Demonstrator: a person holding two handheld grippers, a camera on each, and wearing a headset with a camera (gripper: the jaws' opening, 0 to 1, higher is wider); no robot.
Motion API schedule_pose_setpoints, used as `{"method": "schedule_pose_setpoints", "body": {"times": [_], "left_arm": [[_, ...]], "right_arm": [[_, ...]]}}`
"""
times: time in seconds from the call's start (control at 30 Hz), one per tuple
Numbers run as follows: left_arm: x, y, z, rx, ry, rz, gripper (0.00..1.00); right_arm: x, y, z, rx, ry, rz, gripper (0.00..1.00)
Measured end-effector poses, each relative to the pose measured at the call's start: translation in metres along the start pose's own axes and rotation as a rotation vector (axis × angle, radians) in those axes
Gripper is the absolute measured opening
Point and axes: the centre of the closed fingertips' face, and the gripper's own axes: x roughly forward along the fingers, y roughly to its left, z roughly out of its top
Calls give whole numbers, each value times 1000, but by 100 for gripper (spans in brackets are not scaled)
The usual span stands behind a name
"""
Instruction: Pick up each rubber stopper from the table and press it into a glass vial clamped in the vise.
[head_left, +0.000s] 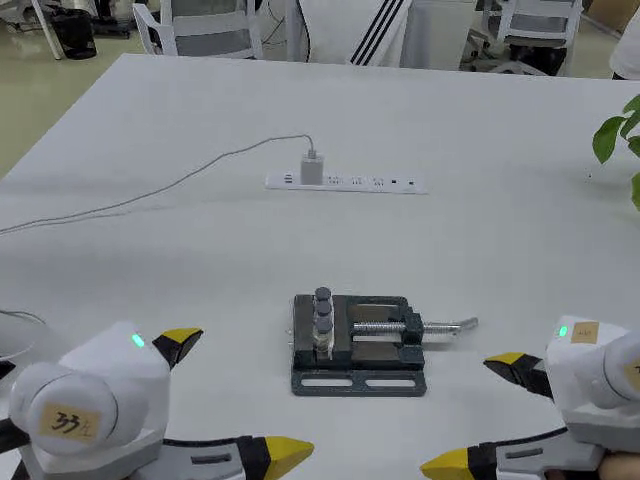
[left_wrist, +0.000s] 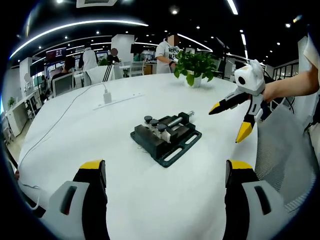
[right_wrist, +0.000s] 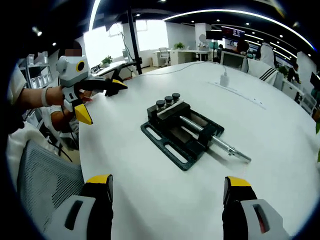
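Head view, left hand-held gripper (head_left: 252, 395) cropped, vials (head_left: 323, 318) partly hidden in vise (head_left: 385, 352)

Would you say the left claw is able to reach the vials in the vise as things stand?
Probably yes: the left claw is open and empty, bare table lies between it and the vials standing in the vise, and the right claw hangs well off to the side.

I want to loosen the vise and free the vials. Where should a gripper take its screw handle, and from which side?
Take the bare end of the screw handle, which juts clear of the vise on the side away from the vials. The open right gripper is nearest, I judge; close its jaws across the thin rod.
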Motion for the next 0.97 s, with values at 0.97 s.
{"method": "schedule_pose_setpoints", "body": {"times": [0.97], "left_arm": [[-7, -4, -14, -43, 15, 10, 99]], "right_arm": [[-18, -2, -5, 50, -63, -74, 99]]}}
